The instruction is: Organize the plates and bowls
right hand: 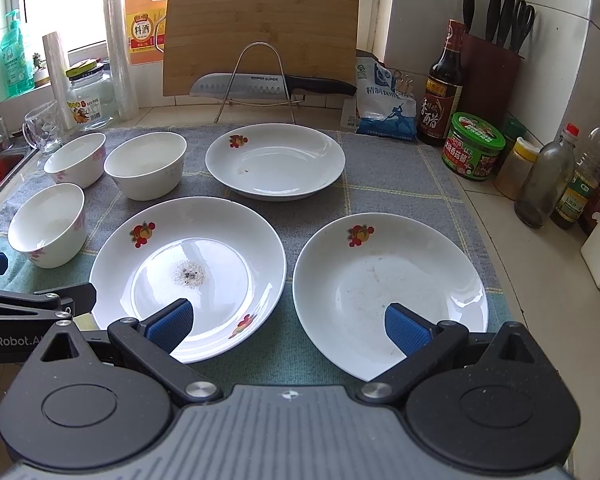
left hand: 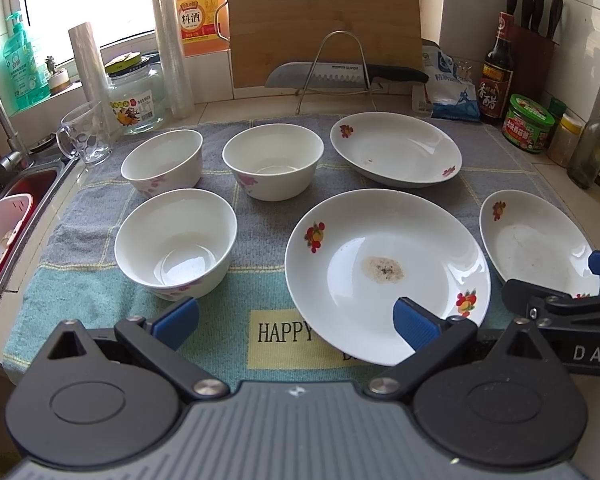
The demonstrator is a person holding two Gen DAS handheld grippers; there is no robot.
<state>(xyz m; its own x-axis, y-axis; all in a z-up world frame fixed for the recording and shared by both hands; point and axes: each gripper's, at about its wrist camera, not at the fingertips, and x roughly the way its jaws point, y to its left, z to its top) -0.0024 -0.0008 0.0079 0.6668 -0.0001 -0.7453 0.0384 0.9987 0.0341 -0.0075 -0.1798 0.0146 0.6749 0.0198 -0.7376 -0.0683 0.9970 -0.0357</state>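
White porcelain, six pieces, lying on a towel [left hand: 100, 292] lettered "HAPPY". We are holding the left claw [left hand: 296, 322] spread wide and gripping nothing; ahead of it to the left are sitting three bowls [left hand: 176, 244], and its right pad is overlapping the near plate [left hand: 384, 240], which is carrying a dried stain. We are keeping the right claw [right hand: 288, 324] likewise released, its fingers hovering over the near plate and the right plate [right hand: 388, 280]. A far plate [right hand: 276, 160] is resting beyond both. Behind it a knife [right hand: 260, 82] is showing "SUPOR"; the orange jug [left hand: 198, 12] is reading "料酒", the dark bottle [right hand: 440, 92] "香醋".
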